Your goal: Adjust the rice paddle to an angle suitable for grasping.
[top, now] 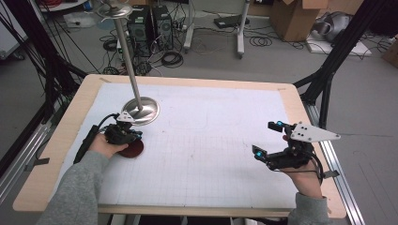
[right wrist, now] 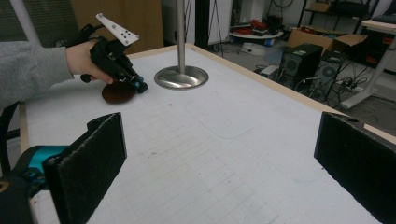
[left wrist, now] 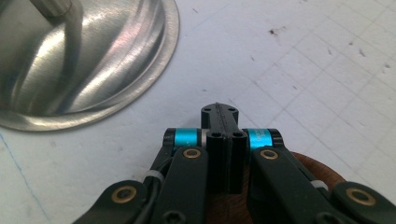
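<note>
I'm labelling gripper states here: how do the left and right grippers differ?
The left gripper has its jaws shut together; the right gripper has its jaws wide apart with nothing between them. The left sits over a brown disc near the steel stand's base; the right is over bare mat. Both are hand-held.

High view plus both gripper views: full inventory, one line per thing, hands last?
Flat round reddish-brown disc: 1, dark red-brown, on the mat under the left gripper, near the stand's base; whether the jaws pinch its edge cannot be told.
Polished metal stand with round base and upright pole: 1, silver, far left of the mat.
White gridded mat: 1, white, covers the table top.
Light wooden table: 1, pale wood rim showing around the mat.
Computer towers: 2, black, on the floor beyond the table.
Cardboard box: 1, brown, floor at far right.
Left gripper: 1, black, jaws shut.
Right gripper: 1, black, jaws wide open, nothing between them.
</note>
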`<control>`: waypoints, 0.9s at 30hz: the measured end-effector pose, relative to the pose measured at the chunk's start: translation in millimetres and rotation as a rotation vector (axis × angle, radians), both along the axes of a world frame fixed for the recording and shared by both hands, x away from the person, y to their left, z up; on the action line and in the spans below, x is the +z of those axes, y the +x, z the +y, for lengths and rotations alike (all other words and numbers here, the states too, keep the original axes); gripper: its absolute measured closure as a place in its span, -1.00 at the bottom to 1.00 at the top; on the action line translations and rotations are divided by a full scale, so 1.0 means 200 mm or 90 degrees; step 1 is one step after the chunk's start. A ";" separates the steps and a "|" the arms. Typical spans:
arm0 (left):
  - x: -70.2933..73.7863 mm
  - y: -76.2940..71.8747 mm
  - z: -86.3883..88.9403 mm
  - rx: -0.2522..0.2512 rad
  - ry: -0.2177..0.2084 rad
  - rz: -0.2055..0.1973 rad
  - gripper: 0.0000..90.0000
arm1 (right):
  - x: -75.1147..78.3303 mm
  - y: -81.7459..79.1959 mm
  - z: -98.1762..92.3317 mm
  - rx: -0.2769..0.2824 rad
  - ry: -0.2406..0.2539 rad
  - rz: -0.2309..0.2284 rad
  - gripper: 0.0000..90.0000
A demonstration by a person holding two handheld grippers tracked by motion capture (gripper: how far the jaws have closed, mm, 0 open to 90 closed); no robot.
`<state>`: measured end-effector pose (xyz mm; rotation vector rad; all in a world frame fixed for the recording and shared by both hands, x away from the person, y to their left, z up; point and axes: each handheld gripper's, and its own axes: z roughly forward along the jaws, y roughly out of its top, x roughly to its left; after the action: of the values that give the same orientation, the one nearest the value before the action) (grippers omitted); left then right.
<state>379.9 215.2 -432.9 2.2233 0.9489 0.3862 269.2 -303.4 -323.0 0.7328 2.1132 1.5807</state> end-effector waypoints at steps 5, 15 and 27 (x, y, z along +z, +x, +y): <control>-0.01 -0.07 0.02 -0.003 -0.011 -0.017 0.99 | 0.00 0.01 0.01 0.003 -0.006 -0.002 -0.98; -0.03 -0.22 0.08 -0.008 -0.038 -0.029 0.99 | 0.00 0.01 0.01 0.005 0.000 -0.006 -0.98; -0.06 -0.43 0.15 -0.034 -0.049 -0.054 0.99 | 0.01 0.03 0.02 0.008 0.002 -0.010 -0.98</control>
<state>294.8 245.2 -443.9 2.1410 0.8434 0.4090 274.6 -299.6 -321.4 0.7067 2.1081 1.5918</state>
